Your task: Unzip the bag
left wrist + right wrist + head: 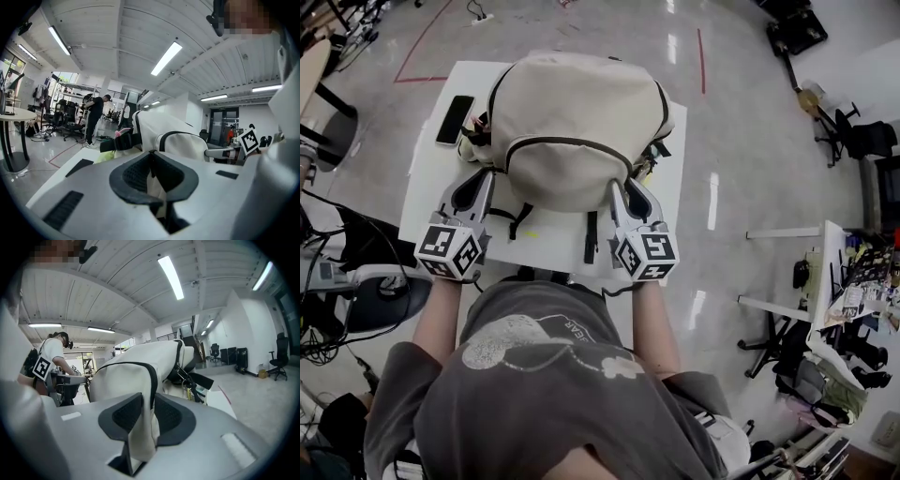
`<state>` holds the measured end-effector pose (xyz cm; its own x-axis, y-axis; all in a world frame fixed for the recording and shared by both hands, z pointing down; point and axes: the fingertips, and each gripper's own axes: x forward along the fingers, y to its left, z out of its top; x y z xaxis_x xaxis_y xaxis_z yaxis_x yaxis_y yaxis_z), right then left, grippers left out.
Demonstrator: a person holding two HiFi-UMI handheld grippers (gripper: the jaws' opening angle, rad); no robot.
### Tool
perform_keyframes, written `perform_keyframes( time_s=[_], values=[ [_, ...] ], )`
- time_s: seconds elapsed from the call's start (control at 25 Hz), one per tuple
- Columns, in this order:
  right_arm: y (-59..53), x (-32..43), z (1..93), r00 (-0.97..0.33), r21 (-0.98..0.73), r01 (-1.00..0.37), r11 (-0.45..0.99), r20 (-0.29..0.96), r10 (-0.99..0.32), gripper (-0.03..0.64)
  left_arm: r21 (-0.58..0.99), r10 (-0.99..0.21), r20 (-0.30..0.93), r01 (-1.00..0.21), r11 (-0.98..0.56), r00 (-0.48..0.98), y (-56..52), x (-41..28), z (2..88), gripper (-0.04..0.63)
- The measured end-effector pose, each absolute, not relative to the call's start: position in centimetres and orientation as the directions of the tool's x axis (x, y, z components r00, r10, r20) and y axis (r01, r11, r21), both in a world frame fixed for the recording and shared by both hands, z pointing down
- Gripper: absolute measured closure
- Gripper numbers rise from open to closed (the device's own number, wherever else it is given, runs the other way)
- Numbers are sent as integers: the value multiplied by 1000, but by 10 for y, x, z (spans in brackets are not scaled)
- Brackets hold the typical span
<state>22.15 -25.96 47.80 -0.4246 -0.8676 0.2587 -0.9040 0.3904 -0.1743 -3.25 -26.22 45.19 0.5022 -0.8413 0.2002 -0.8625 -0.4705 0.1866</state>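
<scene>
White bench (pixel 427 183), standing on a glossy grey floor (pixel 741 122). Item, far left of the bench top: one black phone (pixel 455 119), lying flat, just beside the bag and apart from it. Item, near left: left gripper (pixel 481 187), held by the person's left hand, pointing away at the bag's near left corner; in the left gripper view its jaws stand drawn together at the tips, with a pinch of cream fabric caught between the pads. Item, centre: the bag (pixel 577 112), a cream backpack with dark trim, lying on the bench and covering most of its middle and far part. A dark zip (pixel 572 142) runs in an arc over the front pocket and looks closed along all of its visible length. Black straps (pixel 521 221) trail from under the bag's near edge onto the bench. Item, near right: right gripper (pixel 626 195), held by the right hand at the bag's near right corner; in the right gripper view its jaws stand a little apart, clamped on a fold of cream fabric that fills the gap, the dark zip line running just past the tips.
</scene>
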Motion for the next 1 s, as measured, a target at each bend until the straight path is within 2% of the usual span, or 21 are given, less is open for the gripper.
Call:
perform_keyframes(
  time_s=[0.6, 1.0],
  values=[
    [-260, 221, 478, -399, -162, -916, 366, 276, -874, 532, 171, -806, 94, -807, -565, 584, -297, -6, 395, 566],
    [-263, 222, 479, -402, -157, -915, 371, 285, -870, 534, 112, -724, 92, -730, -675, 684, -312, 39, 369, 565]
  ],
)
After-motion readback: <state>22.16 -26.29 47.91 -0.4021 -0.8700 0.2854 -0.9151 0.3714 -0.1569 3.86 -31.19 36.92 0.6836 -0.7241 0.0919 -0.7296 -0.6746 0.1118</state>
